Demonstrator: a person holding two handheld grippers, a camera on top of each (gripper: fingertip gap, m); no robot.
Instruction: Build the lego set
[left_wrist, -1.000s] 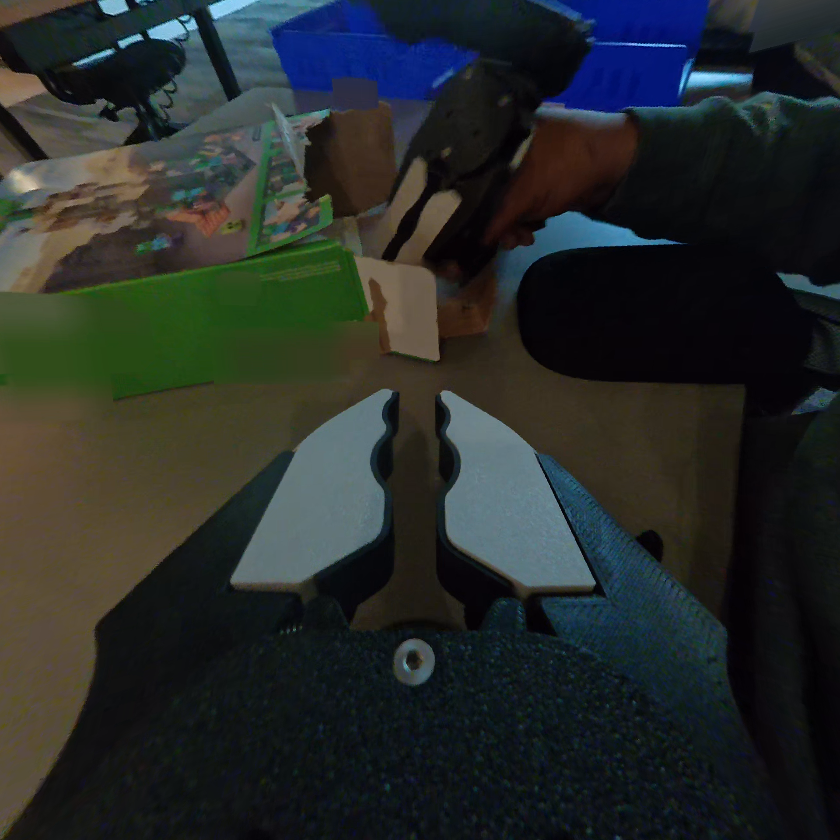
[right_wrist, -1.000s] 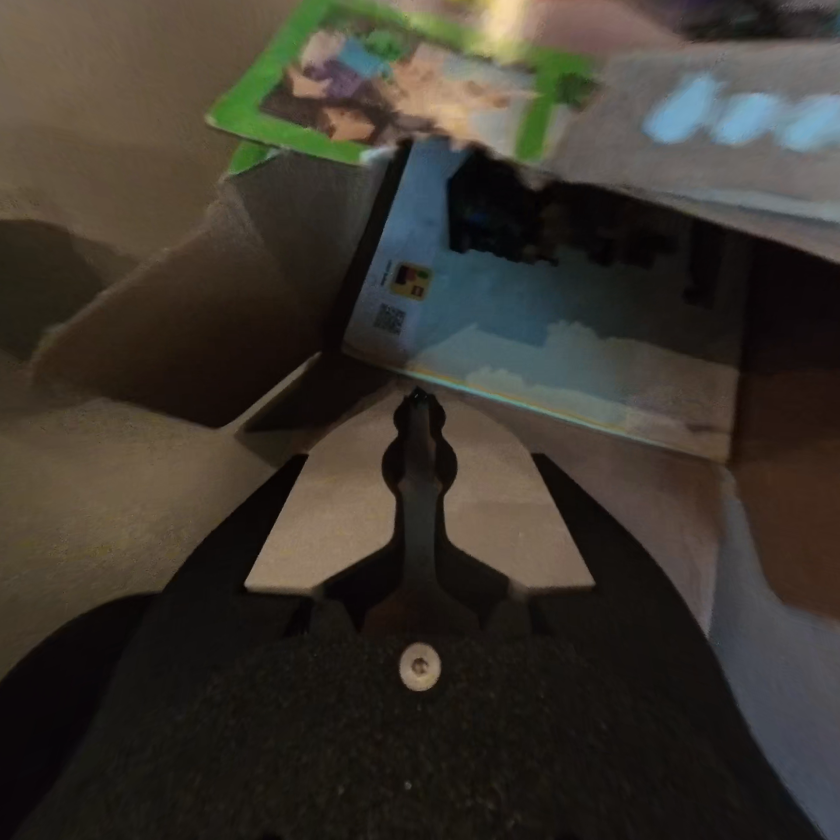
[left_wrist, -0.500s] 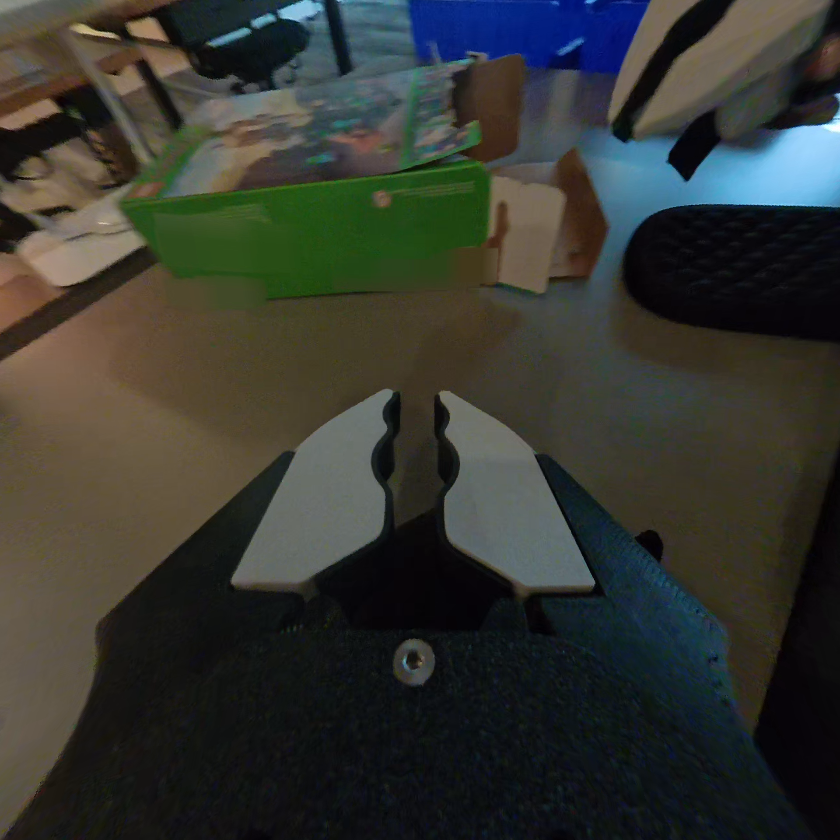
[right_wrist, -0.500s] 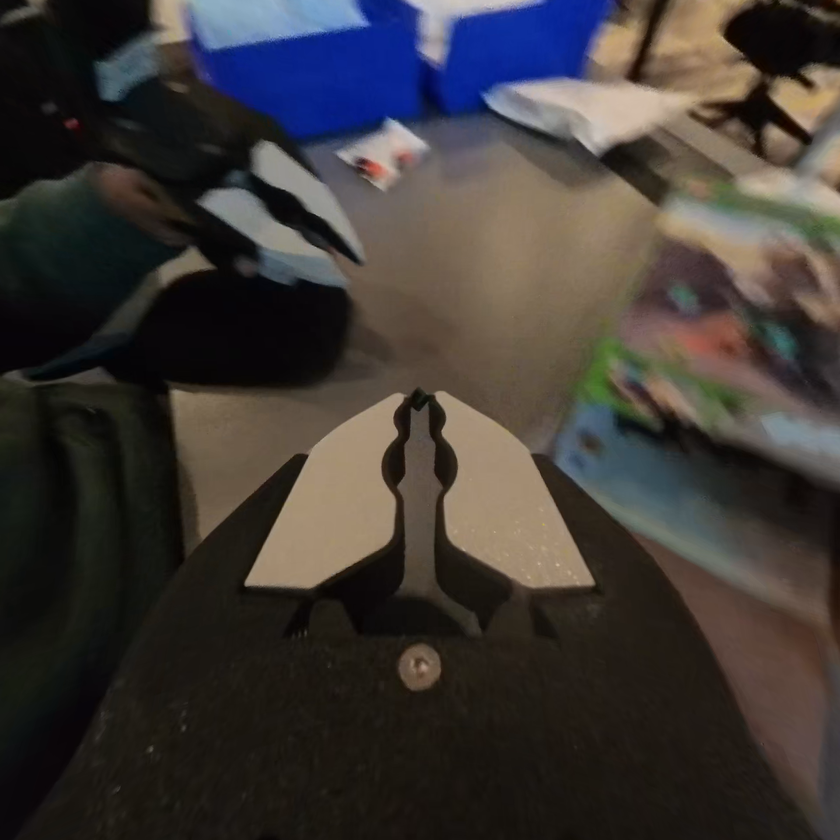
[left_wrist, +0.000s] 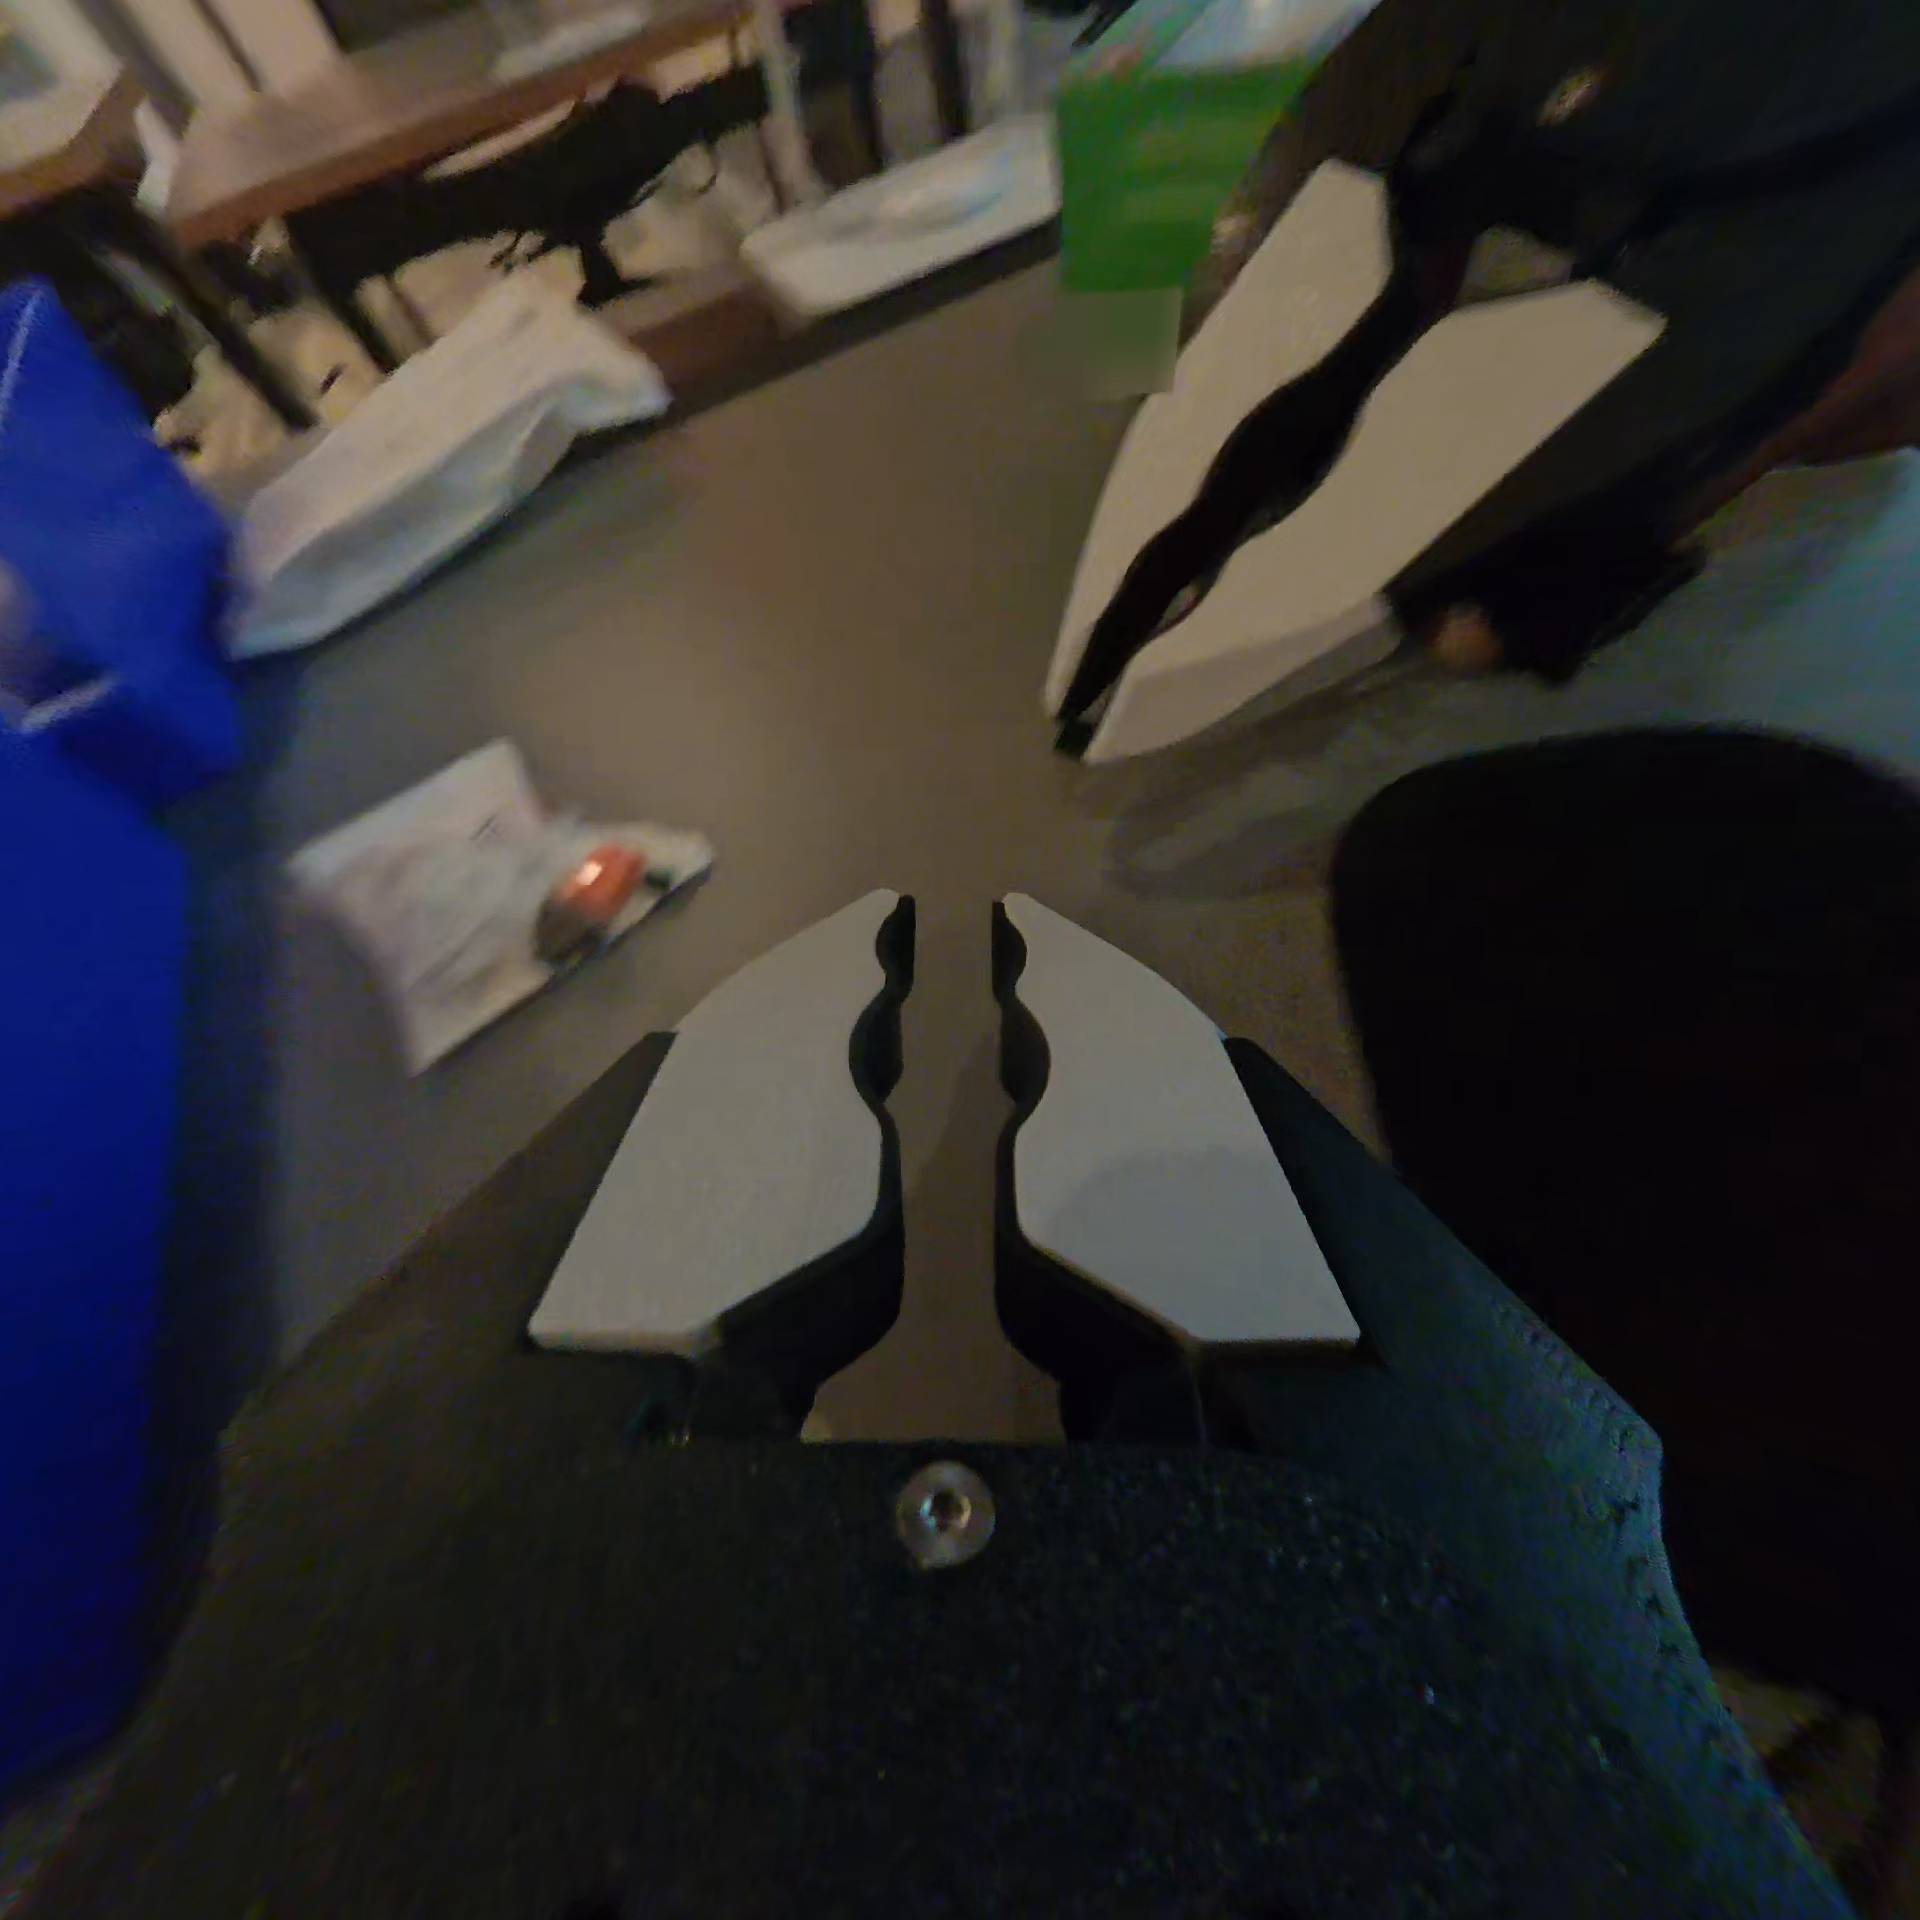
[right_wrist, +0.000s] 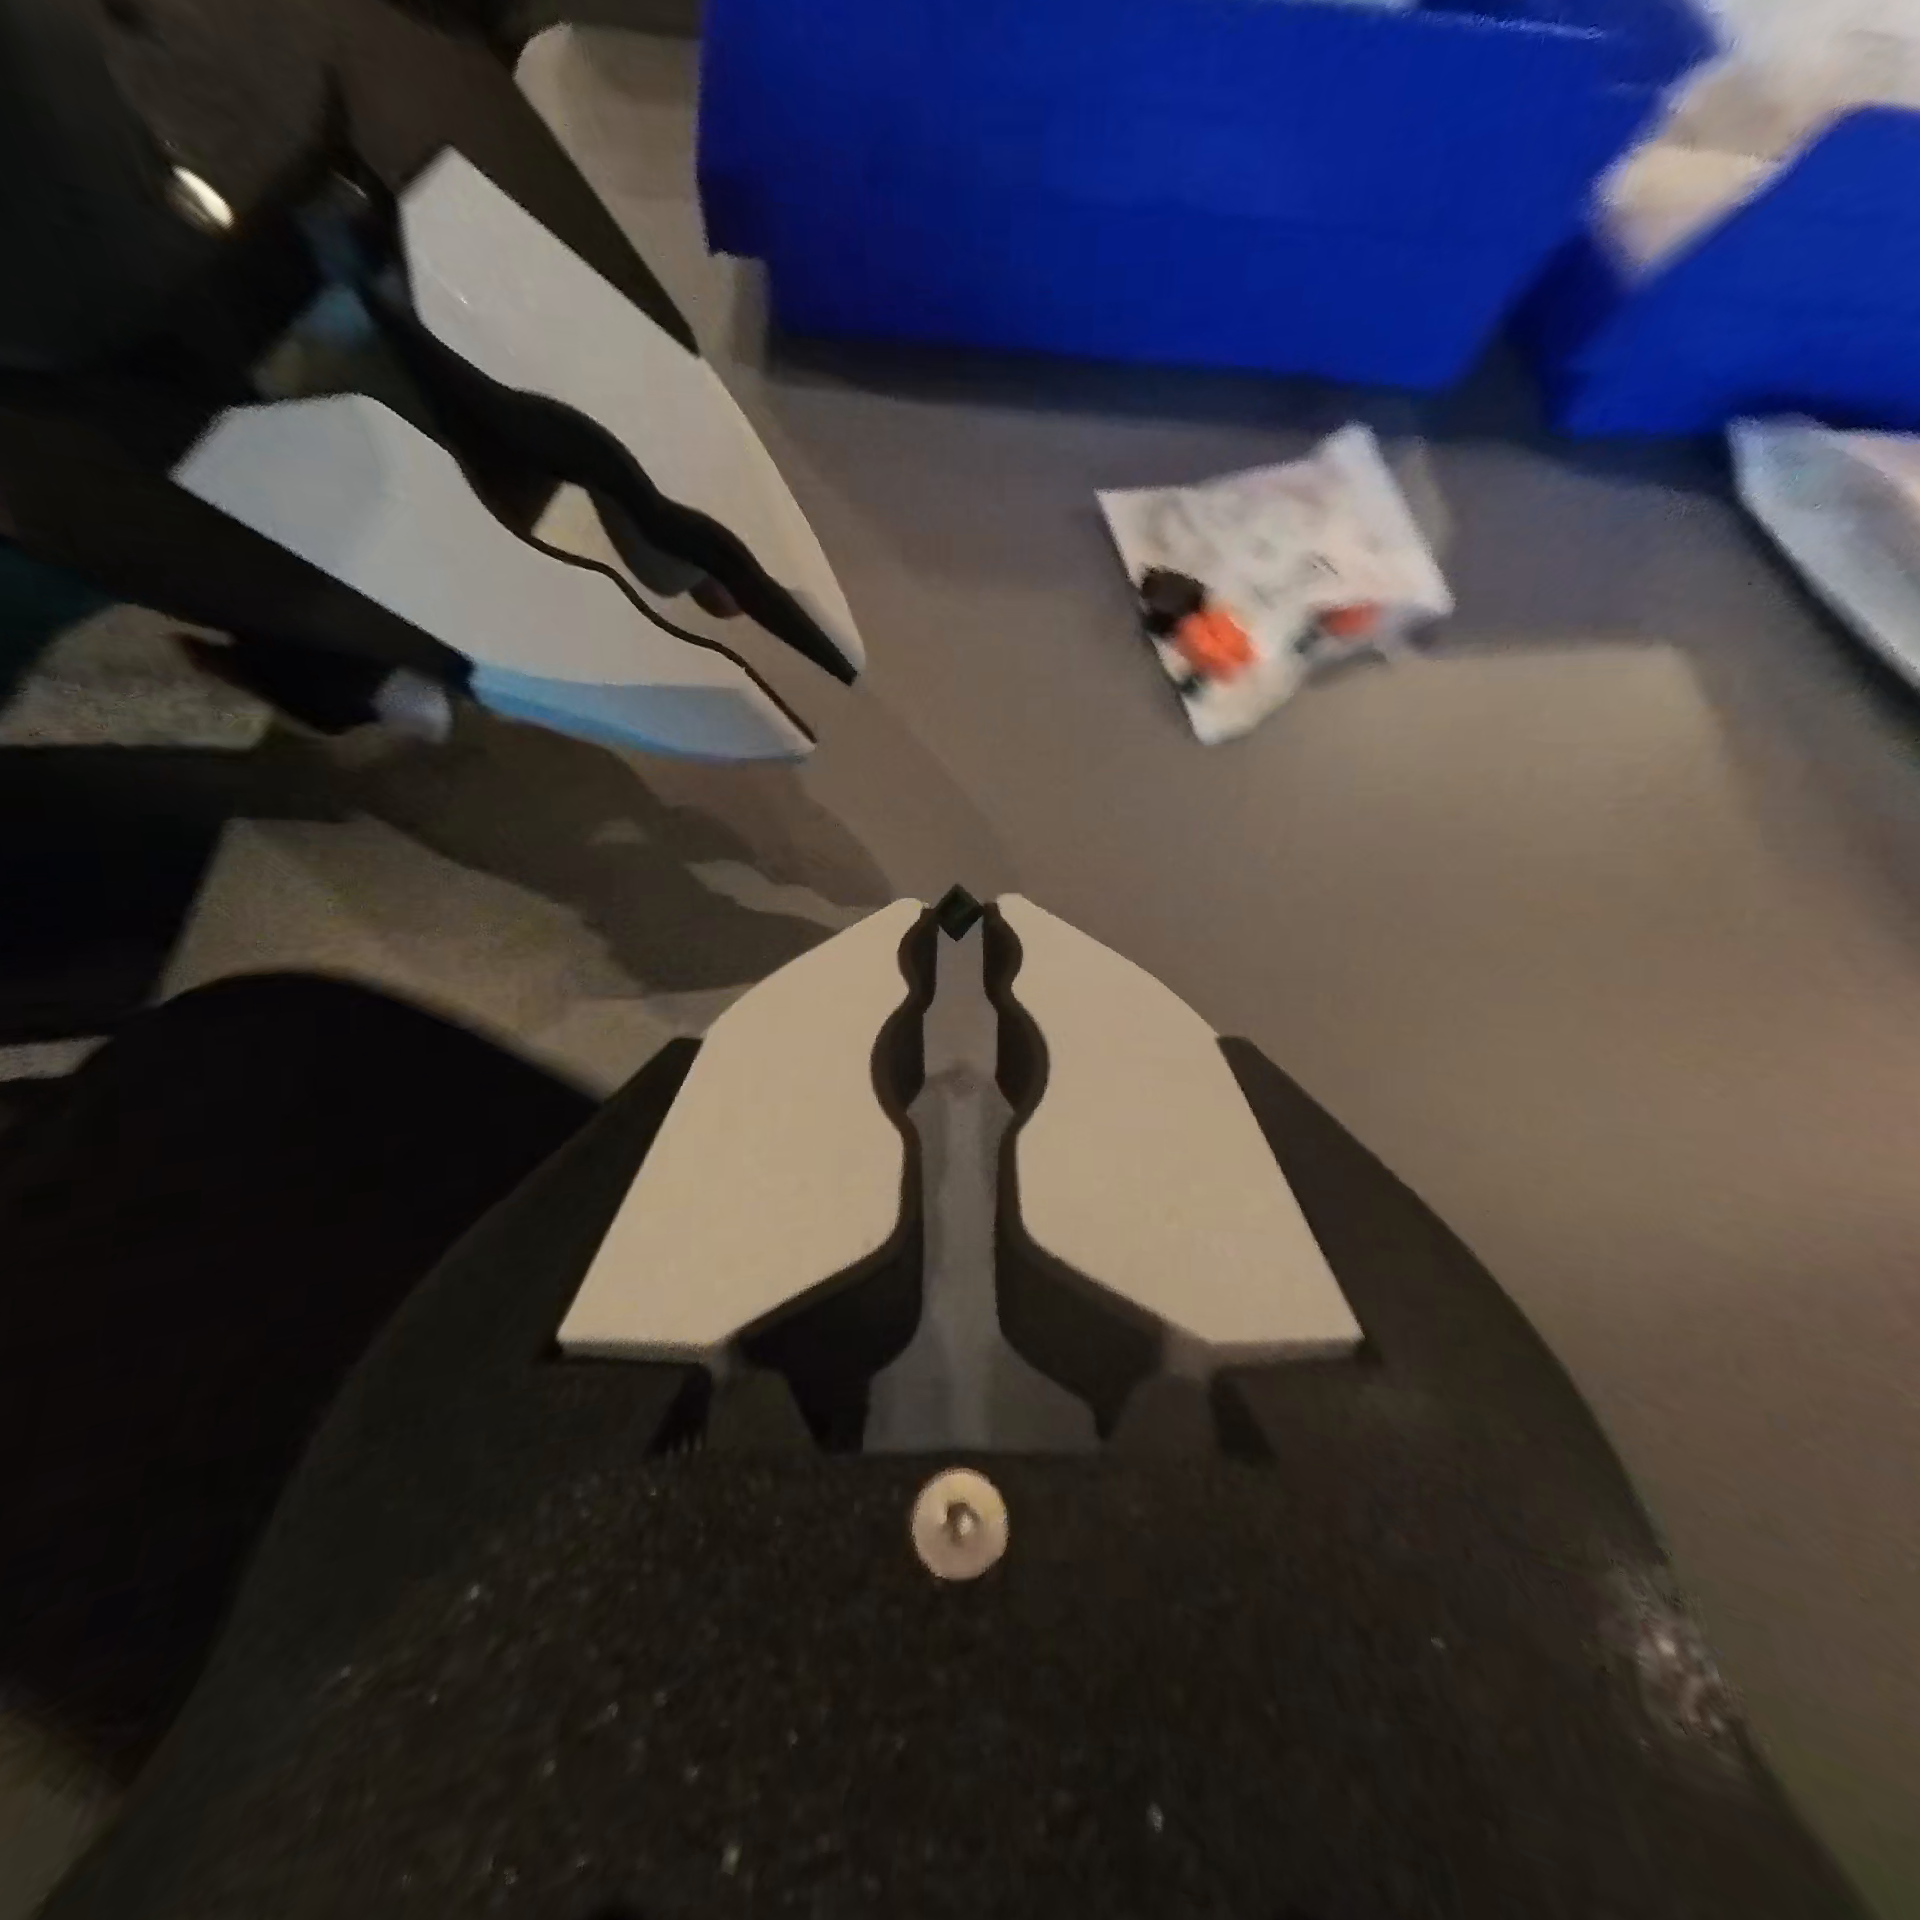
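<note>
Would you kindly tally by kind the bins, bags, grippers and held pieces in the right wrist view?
Blue bins: 2
Plastic bags: 2
Left gripper, right gripper: 2
Small dark piece in the right jaws: 1
Total: 7

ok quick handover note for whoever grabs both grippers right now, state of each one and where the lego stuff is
Left gripper: slightly open, empty, held above the grey floor.
Right gripper: closed on a tiny dark piece pinched at its tips; too small to identify.
Small clear plastic bag of orange and black lego pieces: on the floor ahead of both grippers, untouched; whether it is sealed cannot be told.
Green cardboard lego box: farther back, behind the right gripper in the left wrist view.
Blue plastic bins: beyond the bag.
Done: no assembled bricks in view.
Left: open the bag and do the whole build.
</note>
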